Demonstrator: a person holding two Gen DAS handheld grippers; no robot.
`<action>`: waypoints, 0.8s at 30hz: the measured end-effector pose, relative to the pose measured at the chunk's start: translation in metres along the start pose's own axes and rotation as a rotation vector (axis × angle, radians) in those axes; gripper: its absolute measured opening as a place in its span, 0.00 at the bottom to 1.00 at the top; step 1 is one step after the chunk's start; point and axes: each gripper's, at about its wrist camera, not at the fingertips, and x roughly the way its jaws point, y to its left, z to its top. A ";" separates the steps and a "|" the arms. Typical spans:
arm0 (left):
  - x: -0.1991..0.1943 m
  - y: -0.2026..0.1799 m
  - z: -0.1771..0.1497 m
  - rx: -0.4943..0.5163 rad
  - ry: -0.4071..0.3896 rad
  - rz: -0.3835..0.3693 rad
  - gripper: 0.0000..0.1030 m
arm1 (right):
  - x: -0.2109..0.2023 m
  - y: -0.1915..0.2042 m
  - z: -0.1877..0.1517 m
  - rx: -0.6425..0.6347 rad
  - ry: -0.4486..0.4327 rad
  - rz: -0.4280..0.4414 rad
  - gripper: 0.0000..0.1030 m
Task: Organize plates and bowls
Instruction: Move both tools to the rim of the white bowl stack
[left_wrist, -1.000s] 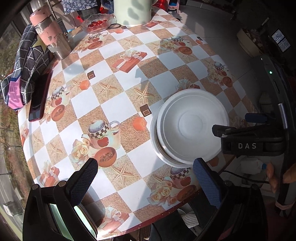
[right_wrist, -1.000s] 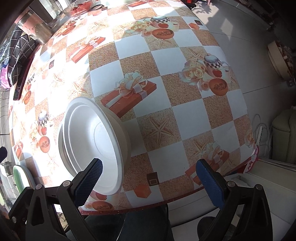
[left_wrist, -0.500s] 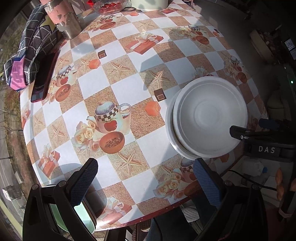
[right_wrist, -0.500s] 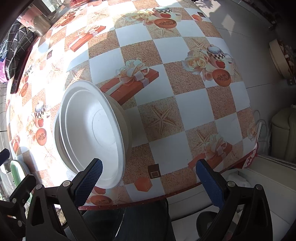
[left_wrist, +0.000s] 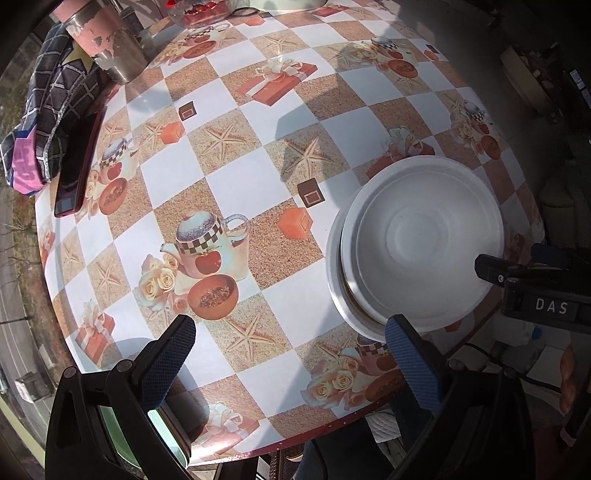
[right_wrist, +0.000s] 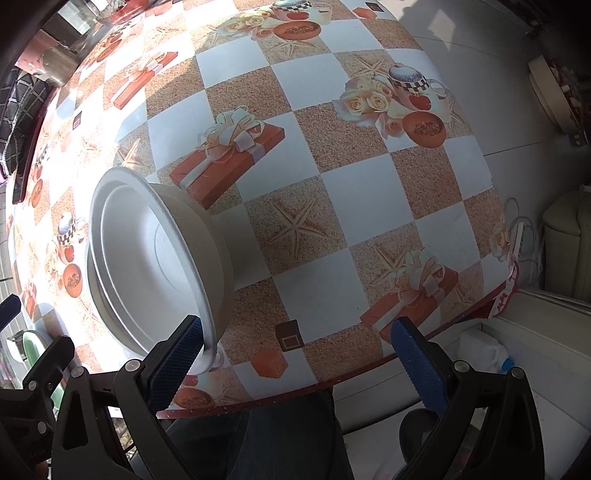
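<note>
Right wrist: bowl (right_wrist: 155, 254) beside left claw finger (right_wrist: 177, 354)

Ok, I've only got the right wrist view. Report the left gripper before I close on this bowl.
Observer: The left gripper is open and empty, hanging over the table's near edge, left of the stack.
Operator: Give me the stack from that side.
Observer: The top bowl sits off-centre. A lower white rim shows as a crescent on the side away from your gripper.
Operator: Name what else is on the table.
Observer: A dark phone lies at the far left edge, beside a checked cloth.
</note>
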 end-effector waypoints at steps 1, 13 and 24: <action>0.001 0.001 0.000 -0.005 0.005 -0.001 1.00 | -0.001 0.000 0.000 0.004 -0.002 0.000 0.98; 0.012 -0.003 0.007 -0.019 0.037 0.012 1.00 | 0.019 -0.004 0.010 0.010 0.037 0.009 0.98; 0.013 0.011 0.003 -0.064 0.049 0.035 1.00 | 0.011 0.016 0.034 -0.054 -0.066 0.029 0.98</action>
